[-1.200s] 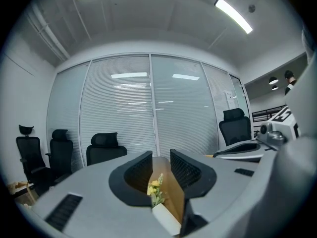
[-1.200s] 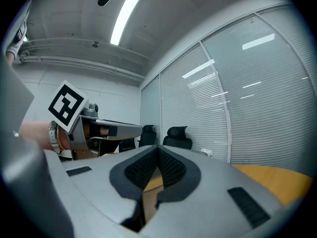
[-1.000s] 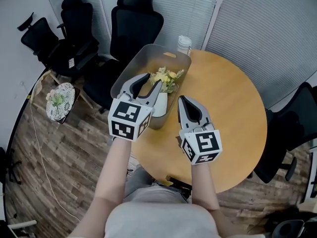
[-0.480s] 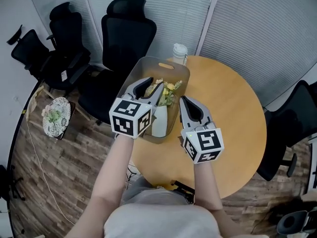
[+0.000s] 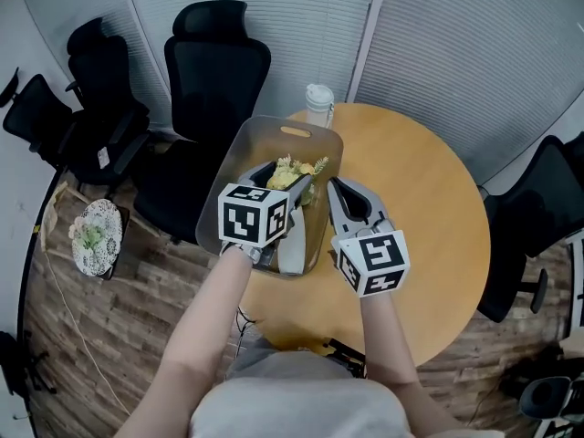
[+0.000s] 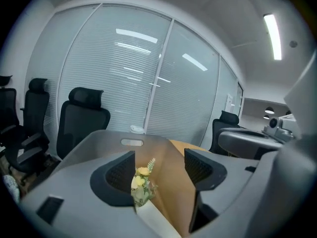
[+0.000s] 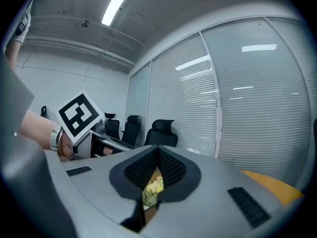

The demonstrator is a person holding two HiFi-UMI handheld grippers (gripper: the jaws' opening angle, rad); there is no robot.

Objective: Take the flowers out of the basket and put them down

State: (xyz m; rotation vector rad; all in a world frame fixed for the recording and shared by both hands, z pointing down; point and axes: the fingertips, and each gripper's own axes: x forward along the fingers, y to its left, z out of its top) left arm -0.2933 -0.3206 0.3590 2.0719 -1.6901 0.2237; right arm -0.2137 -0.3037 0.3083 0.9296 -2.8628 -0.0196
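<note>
The right gripper (image 5: 336, 188) is staying clenched and empty beside the basket (image 5: 226, 167); the left gripper (image 6: 158, 163) is dipping lower into it, jaws just spreading either side of the wrapped flowers (image 6: 140, 181) without pressing them, so the lift is likely coming, the flowers still lying inside

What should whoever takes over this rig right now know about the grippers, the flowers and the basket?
Left gripper: reaching into the basket. Its jaws have just been opening and stand apart with the flowers between them, not clamped.
Right gripper: jaws shut, empty, beside the basket above the table.
Flowers: yellow bunch, in the basket at the table's edge.
Done: nothing lifted out.
Left: close on the flowers, lift them out, set them down.
</note>
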